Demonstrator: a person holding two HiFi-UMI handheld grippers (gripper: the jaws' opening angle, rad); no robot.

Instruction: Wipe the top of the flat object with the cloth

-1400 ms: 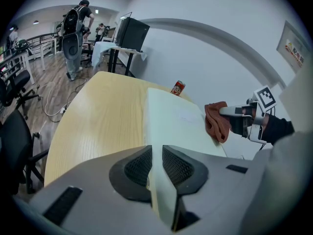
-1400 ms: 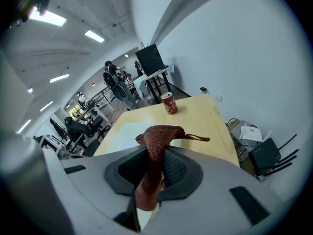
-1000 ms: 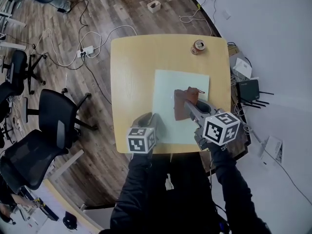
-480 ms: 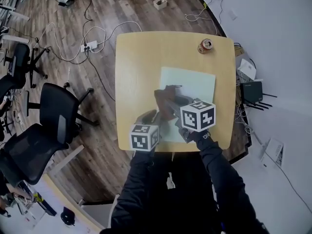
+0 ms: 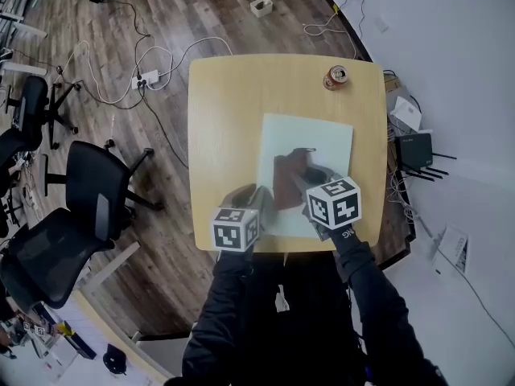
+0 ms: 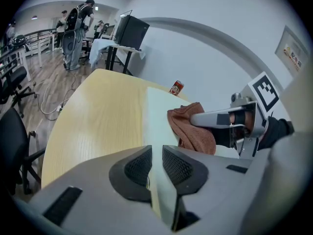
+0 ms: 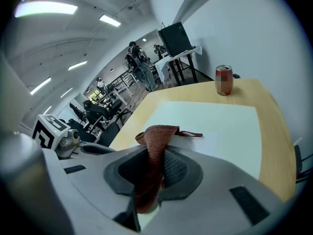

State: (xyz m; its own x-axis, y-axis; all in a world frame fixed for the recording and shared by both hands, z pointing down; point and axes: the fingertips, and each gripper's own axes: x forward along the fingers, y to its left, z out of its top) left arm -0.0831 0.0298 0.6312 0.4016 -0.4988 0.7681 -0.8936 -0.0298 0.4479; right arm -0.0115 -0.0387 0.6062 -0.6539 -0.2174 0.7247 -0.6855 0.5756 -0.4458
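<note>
**Cloth on the sheet, one tool on each side**

On the far left, black chairs (image 5: 88, 191) are standing on the wood floor (image 5: 201, 22), and white cables (image 5: 121, 87) are lying there too. They are well apart from the table (image 5: 225, 119).

The table's left part is bare yellow wood, so there is open room there. We are holding the left gripper (image 6: 156, 163) at the near left corner of the flat sheet (image 5: 310, 139). Its jaws are standing only a little apart, and they are pinching the sheet's near edge between them.

The pale green sheet is lying flat on the right half of the table. Its near edge is sitting close to the table's near edge. Its far half is bare, with nothing on it.

The brown cloth (image 5: 287, 179) is resting on the near part of the sheet, toward its left side. We are holding the right gripper (image 7: 154, 168) just behind it. Its jaws are squeezing tight on the cloth, and the cloth's free end is lying out in front on the sheet.

A thin strip of wood is showing to the right of the sheet. A can (image 5: 336, 76) is standing upright near the far right corner, apart from the sheet. The white wall (image 5: 451, 55) is running close along the table's right side.
</note>
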